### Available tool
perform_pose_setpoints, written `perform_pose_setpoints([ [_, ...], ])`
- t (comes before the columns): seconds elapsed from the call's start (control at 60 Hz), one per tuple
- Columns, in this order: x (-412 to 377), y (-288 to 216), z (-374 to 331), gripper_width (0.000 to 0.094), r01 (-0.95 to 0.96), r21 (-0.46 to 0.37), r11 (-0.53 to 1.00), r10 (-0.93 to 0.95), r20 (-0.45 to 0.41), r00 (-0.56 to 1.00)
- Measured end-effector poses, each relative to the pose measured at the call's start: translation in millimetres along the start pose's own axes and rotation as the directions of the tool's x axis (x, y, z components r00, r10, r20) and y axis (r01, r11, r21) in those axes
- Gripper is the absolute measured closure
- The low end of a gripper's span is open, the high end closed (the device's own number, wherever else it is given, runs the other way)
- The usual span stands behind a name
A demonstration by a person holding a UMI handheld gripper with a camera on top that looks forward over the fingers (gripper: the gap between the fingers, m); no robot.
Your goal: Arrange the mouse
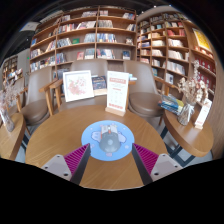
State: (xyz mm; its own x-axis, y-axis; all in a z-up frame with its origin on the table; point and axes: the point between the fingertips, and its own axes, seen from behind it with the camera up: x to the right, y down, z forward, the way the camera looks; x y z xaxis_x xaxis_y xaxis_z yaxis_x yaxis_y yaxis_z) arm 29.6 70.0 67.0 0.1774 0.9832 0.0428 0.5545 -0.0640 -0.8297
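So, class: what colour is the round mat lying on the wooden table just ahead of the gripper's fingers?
Light blue, best seen in the gripper view: the round mat lies on the table.

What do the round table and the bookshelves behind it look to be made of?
The round table looks like wood or wood veneer: warm brown, smooth, faint sheen. The bookshelves look like similar brown wood. The gripper is open, a grey mouse between its fingers.

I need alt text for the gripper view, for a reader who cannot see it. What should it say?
A grey mouse sits on a round blue mouse pad on a round wooden table, just ahead of the open jaws of the gripper. Two upright signs stand at the table's far side, with chairs and library bookshelves beyond.
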Motion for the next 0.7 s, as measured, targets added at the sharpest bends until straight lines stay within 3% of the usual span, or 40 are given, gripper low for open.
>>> perform_pose_setpoints([
  [0.367,-6,60,-179,0.0084,0.028,0.050,0.998,-0.030,0.051,0.998],
  [0.7,-2,88,-226,0.0085,0.047,0.060,0.997,-0.052,0.084,0.995],
])
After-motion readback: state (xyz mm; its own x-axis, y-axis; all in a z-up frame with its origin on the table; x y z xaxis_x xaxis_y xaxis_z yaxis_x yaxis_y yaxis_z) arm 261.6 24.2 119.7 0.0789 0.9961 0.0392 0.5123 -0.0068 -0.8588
